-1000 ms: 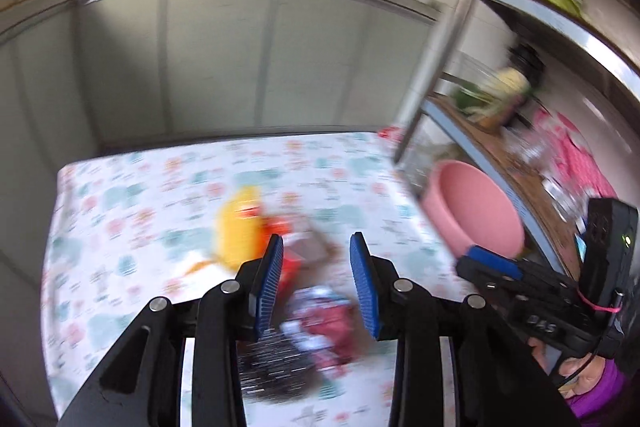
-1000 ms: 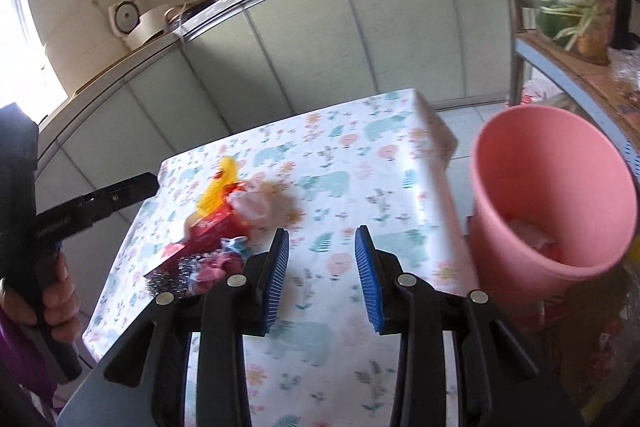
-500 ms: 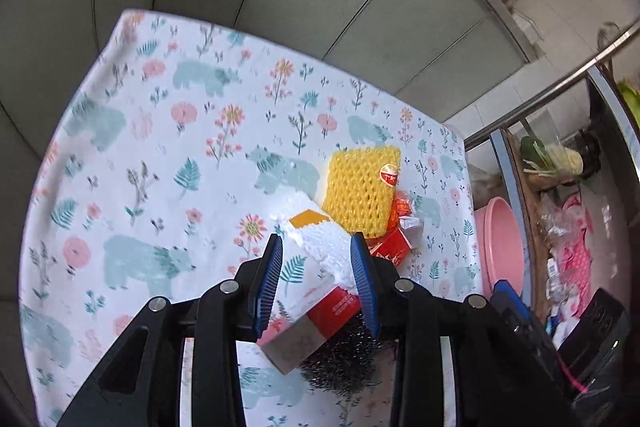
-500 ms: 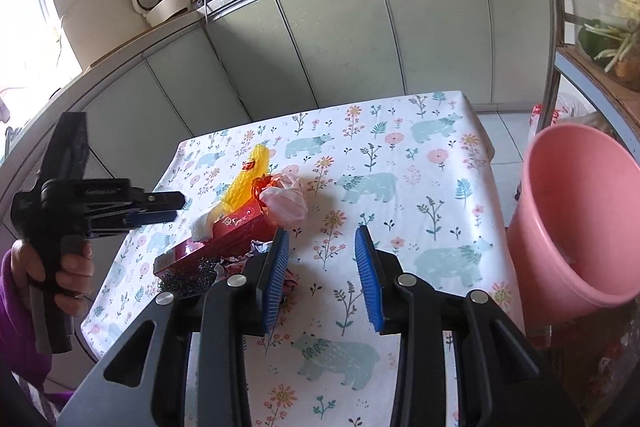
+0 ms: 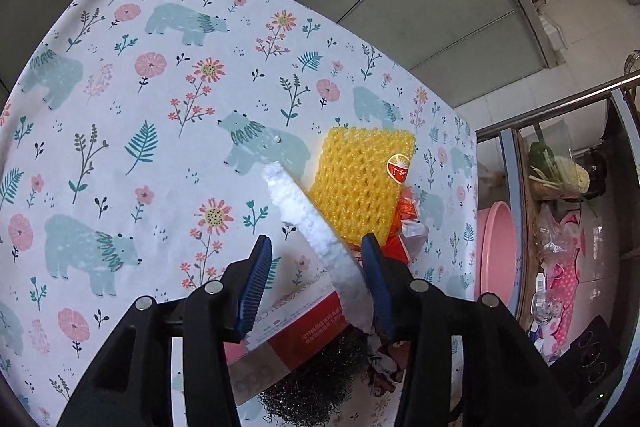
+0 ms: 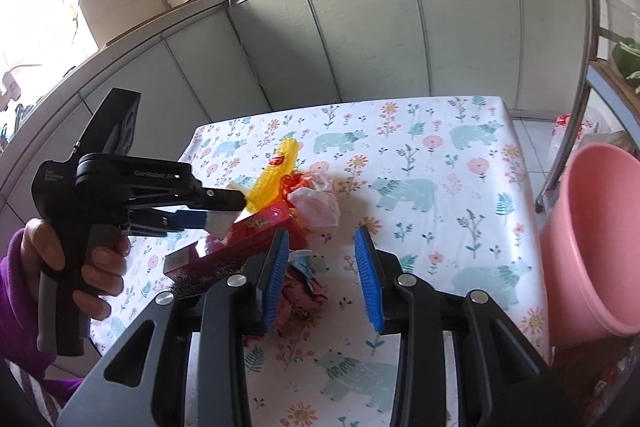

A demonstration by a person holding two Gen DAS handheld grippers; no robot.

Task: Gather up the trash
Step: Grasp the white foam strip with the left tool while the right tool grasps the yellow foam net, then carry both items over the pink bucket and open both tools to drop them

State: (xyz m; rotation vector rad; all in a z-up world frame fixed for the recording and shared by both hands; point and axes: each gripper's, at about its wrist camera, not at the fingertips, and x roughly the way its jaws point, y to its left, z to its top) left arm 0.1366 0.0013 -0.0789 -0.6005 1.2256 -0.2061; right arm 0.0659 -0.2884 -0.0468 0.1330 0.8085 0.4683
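The left hand-held gripper [image 5: 316, 279], its jaws spread wide, straddles a strip of white foam [image 5: 316, 231] leaning against its right pad at lower centre of the left wrist view. The trash pile sits mid-surface: yellow foam netting [image 5: 360, 187], a red carton [image 6: 248, 235], steel wool [image 5: 316, 387] and crumpled wrappers [image 6: 316, 203]. The right hand-held gripper [image 6: 322, 279] hovers wide and empty above the floral surface [image 6: 440, 187]; a pink bin [image 6: 592, 247] stands at right frame edge.
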